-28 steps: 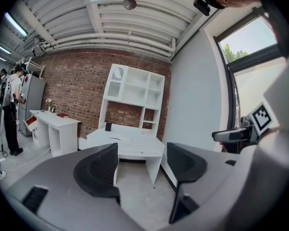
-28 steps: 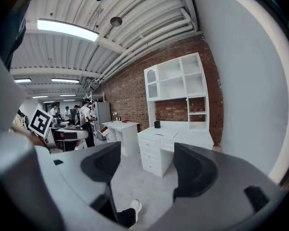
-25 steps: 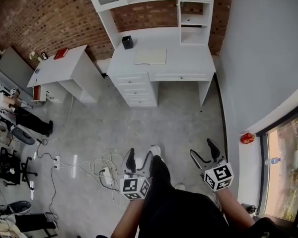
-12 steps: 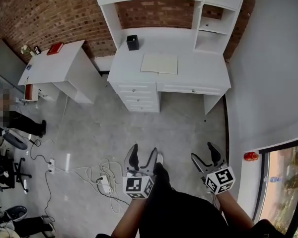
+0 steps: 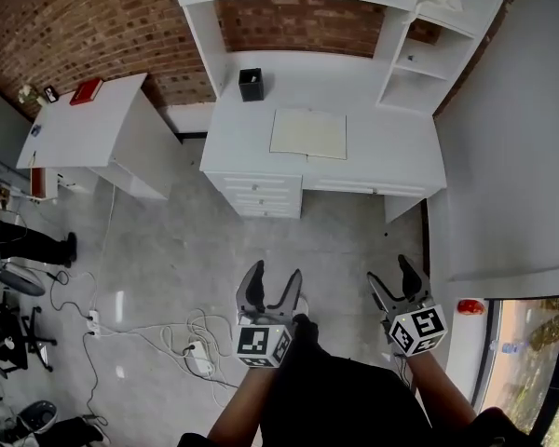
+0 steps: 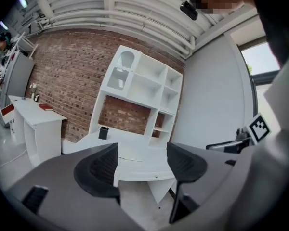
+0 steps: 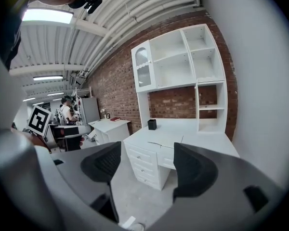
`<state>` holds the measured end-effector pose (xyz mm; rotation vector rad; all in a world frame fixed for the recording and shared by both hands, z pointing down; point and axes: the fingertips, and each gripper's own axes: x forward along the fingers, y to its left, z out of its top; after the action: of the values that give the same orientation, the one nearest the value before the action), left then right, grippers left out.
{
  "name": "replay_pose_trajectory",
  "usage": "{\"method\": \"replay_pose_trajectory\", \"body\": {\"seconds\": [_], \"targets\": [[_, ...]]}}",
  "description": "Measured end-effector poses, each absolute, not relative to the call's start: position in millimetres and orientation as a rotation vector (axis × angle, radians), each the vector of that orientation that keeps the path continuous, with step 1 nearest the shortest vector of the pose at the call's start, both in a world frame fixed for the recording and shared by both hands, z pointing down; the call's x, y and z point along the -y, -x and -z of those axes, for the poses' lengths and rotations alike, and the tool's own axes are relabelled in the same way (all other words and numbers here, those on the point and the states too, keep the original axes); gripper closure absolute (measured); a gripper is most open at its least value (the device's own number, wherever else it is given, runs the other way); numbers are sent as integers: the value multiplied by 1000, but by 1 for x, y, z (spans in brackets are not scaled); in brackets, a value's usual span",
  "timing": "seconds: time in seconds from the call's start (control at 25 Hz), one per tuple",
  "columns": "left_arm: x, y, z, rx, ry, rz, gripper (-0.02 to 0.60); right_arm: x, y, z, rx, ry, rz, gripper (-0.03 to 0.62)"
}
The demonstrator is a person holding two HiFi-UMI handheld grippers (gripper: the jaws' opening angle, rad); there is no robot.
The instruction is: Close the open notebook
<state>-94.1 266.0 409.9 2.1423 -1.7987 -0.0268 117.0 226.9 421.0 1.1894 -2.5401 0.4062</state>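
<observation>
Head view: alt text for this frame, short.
An open notebook lies flat on a white desk against a brick wall. The person stands on the grey floor well short of it, left gripper and right gripper held low, both open and empty.

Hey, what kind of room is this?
Probably a study or office-style workspace: a white desk with shelving above it stands against a brick wall, an open notebook lies on the desk, and a power strip with cables sits on the grey floor.
</observation>
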Motion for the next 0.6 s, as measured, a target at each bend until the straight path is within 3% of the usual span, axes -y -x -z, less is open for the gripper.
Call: {"method": "replay_pose_trajectory", "body": {"seconds": [0.24,0.6], "targets": [[-234,152,-415,1798,-2102,43,284,-180,-82,-410,2508,-1265,-421,270],[-214,170,-402,1761,-2144,111,284,-165,-49,-403,2509,-1278,-421,293]]}}
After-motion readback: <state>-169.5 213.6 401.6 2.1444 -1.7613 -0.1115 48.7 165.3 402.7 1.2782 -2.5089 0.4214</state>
